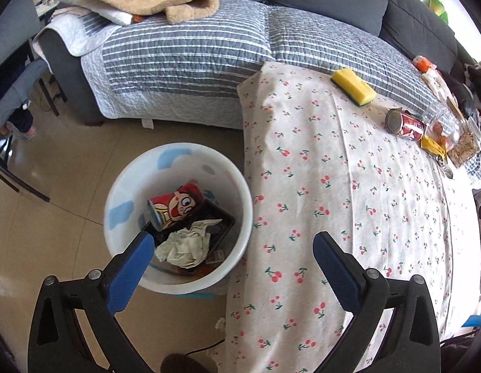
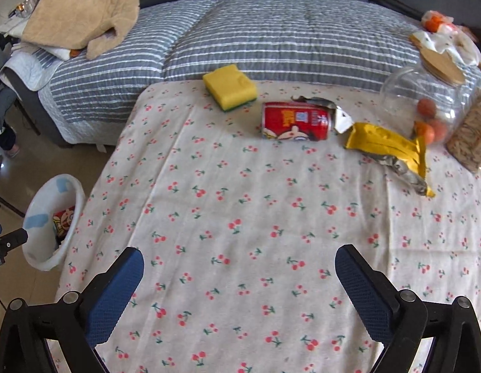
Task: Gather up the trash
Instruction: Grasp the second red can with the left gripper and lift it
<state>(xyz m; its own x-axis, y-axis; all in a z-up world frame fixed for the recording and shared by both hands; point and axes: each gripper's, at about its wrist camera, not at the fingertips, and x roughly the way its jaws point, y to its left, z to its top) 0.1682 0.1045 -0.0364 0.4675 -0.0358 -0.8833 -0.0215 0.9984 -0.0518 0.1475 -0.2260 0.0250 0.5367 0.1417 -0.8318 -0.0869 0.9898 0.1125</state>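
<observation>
A white bin point(image 1: 122, 186) stands on the floor beside the table; inside lie a red cartoon can point(image 1: 175, 205), a crumpled tissue point(image 1: 187, 244) and a black tray point(image 1: 222, 220). My left gripper point(image 1: 232, 245) is open and empty, its left finger over the bin's rim and its right finger over the tablecloth. On the table lie another red can point(image 2: 295, 121), a torn yellow foil wrapper point(image 2: 389, 149) and a yellow sponge point(image 2: 229, 87). My right gripper point(image 2: 239, 262) hangs open and empty over the cherry-print cloth point(image 2: 240, 202), well short of the can. The bin point(image 2: 38, 248) shows at that view's left edge.
A glass jar point(image 2: 427, 102) with orange fruit and a container of seeds point(image 2: 470, 130) stand at the table's right. A sofa with a striped cover point(image 2: 271, 37) and a beige blanket point(image 2: 82, 9) lies behind. A person's legs point(image 1: 16, 99) show at far left.
</observation>
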